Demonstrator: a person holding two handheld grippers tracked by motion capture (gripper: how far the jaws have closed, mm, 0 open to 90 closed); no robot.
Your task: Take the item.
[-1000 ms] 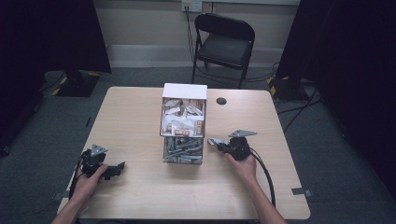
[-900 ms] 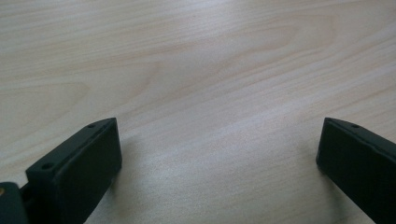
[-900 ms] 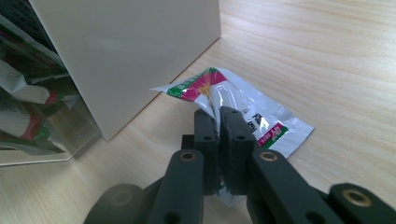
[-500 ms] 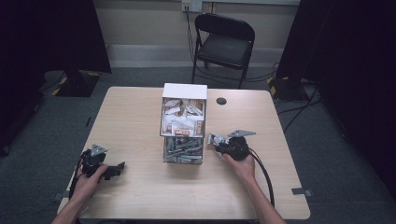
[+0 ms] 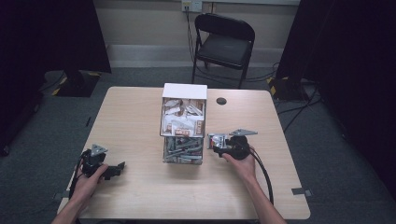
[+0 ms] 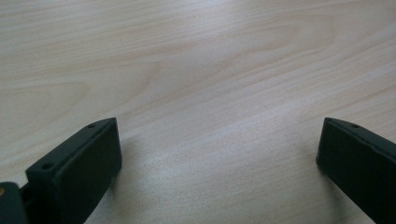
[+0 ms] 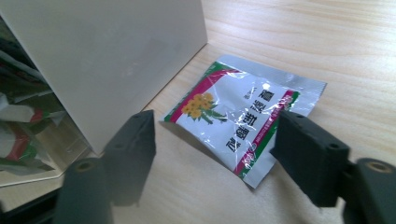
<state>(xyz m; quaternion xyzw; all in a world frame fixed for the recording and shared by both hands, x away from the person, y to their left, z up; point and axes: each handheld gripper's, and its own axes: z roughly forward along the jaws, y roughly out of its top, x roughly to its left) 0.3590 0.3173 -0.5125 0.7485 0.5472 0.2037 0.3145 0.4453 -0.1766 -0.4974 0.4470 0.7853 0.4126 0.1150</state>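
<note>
A pale wood desk (image 5: 135, 121) stands on grey carpet before a black folding chair (image 5: 224, 44). Both claws gape empty: the left claw (image 6: 219, 163) over bare wood, the right claw (image 7: 215, 140) has edged left toward the box (image 5: 183, 122), straddling a foil sachet (image 7: 243, 121) beside it.

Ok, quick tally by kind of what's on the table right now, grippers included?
Grippers: 2, left gripper and right gripper, both open
Clear boxes of packets: 2, far box, near box
Loose foil sachet: 1
Small black round thing: 1
Total: 6
</note>
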